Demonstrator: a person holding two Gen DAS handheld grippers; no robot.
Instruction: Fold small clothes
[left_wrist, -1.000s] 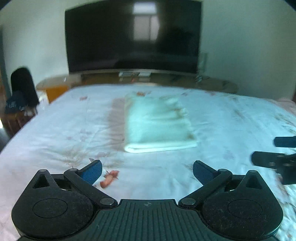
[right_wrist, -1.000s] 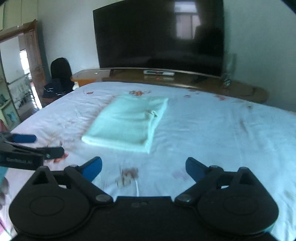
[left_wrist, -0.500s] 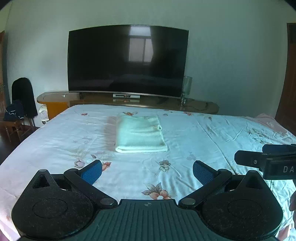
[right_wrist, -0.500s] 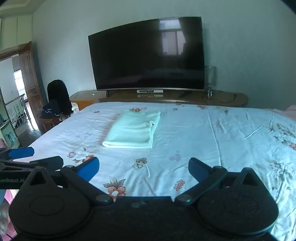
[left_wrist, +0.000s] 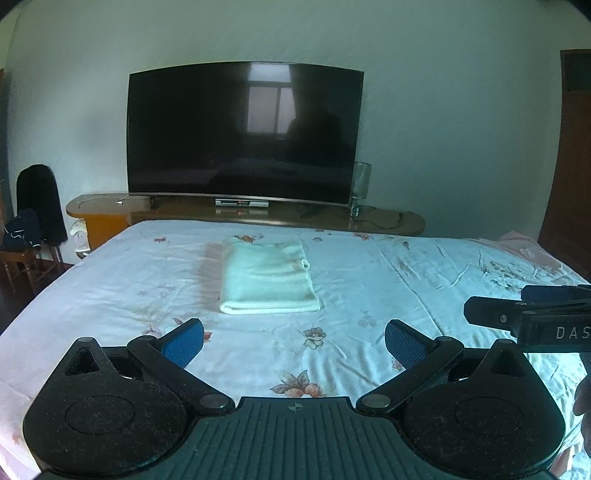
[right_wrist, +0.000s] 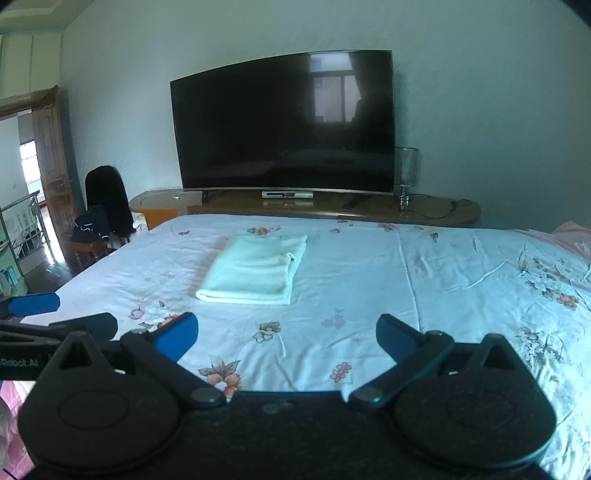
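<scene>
Since a second ago: both grippers have pulled back and up from the cloth, so it sits smaller and further off in both views now, and the blur is gone.

Where the cloth is: the pale green folded cloth (left_wrist: 268, 277) lies flat on the floral bed sheet (left_wrist: 369, 332), toward the far end of the bed in front of the TV (left_wrist: 243, 133), well apart from both grippers.

Left gripper (left_wrist: 294, 339): fingers spread wide, nothing between the blue pads (left_wrist: 183, 341), hovering over the near part of the bed.

Right gripper (right_wrist: 286, 338): same deal, wide open and empty, just beside the left one. I can see its side at the right edge of the left view.

How it looks: folded into a neat rectangle already, rounded fold facing me, one small corner or loop (right_wrist: 290, 256) poking up on the right side.

How I think it handles: soft, light, floppy, probably terry-ish so not slippery. No fragility worries, but the layers will slide apart if I pinch only the top one.

Where I'd grab: the near folded edge, both corners, pinching through all layers at once so the stack stays together.

Progress guess: looks basically done to me, maybe one more fold at most.
</scene>
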